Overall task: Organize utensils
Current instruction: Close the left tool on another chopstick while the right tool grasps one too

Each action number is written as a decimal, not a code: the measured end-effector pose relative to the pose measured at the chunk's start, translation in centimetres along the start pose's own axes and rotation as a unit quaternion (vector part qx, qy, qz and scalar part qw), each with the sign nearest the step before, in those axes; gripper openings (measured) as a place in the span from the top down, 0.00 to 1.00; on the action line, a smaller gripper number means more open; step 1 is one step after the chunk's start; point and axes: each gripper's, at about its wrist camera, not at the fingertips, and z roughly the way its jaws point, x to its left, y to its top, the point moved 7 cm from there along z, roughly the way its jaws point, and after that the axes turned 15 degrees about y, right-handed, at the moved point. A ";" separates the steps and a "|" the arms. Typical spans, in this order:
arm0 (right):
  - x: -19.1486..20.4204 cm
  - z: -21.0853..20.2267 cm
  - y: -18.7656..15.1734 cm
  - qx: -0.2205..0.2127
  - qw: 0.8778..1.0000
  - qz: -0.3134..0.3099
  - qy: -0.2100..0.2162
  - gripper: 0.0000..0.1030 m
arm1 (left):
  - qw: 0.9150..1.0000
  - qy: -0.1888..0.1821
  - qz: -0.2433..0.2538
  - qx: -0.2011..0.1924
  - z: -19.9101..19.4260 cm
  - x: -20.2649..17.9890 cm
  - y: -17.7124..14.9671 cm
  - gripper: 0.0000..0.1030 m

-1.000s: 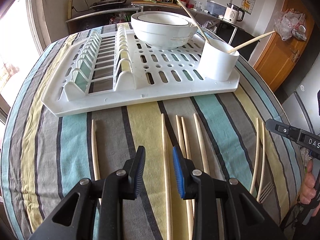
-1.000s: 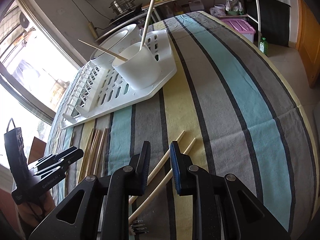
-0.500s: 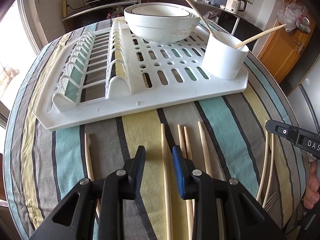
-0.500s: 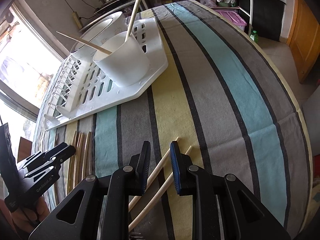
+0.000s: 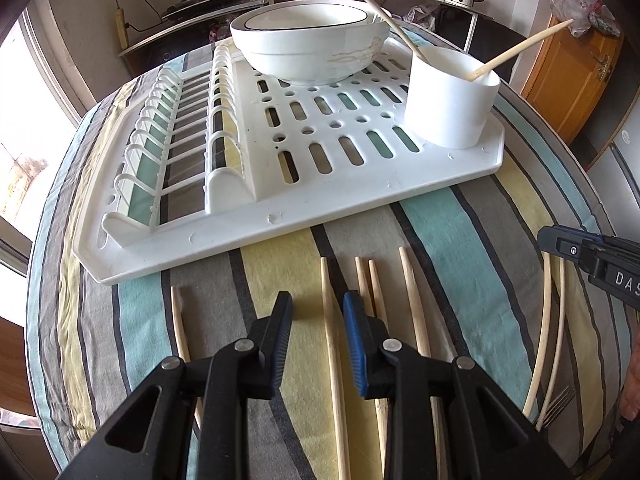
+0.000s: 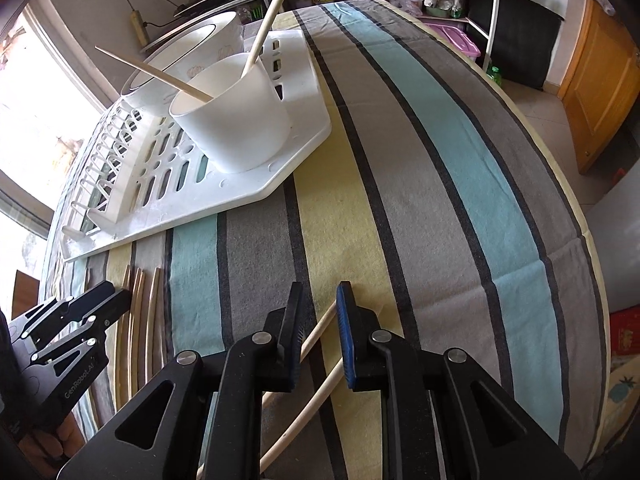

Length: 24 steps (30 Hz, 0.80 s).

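Note:
Several wooden utensils lie in a row on the striped tablecloth [image 5: 460, 220]. In the left wrist view my left gripper [image 5: 318, 306] hovers low over them. One wooden handle [image 5: 329, 328] lies between its jaws, which are closing and not pressing on it. In the right wrist view my right gripper [image 6: 320, 300] has its jaws closing around the tip of another wooden handle [image 6: 320, 330], with a gap still showing. A second handle [image 6: 316, 400] lies beside it. The white utensil cup [image 5: 448, 108] on the drying rack [image 5: 280, 208] holds two wooden utensils.
A white bowl [image 5: 312, 48] sits at the back of the rack. The other gripper [image 5: 592, 256] shows at the right edge over two handles and fork tines [image 5: 556, 404]. The table drops off at the right [image 6: 580, 208]. A counter with a pot and a kettle stands behind.
Both grippers have moved forward and tipped down toward the utensils. The right jaws have narrowed and now straddle a handle tip. The left jaws have narrowed slightly.

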 end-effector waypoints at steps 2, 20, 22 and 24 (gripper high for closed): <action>-0.1 0.1 0.1 -0.002 1.000 0.001 -0.003 0.95 | 1.000 0.001 0.002 -0.002 0.0 -0.1 0.0 0.81; -1.8 0.4 0.8 0.012 0.996 0.082 0.020 0.86 | 1.000 -0.002 0.001 -0.008 0.0 -0.3 0.2 0.91; -1.6 0.6 0.8 0.014 0.997 0.079 0.007 0.86 | 1.000 -0.004 0.001 -0.008 0.0 -0.2 0.2 0.91; -1.3 0.8 1.0 0.014 0.998 0.067 -0.009 0.86 | 1.000 -0.005 0.001 -0.008 0.0 -0.2 0.2 0.91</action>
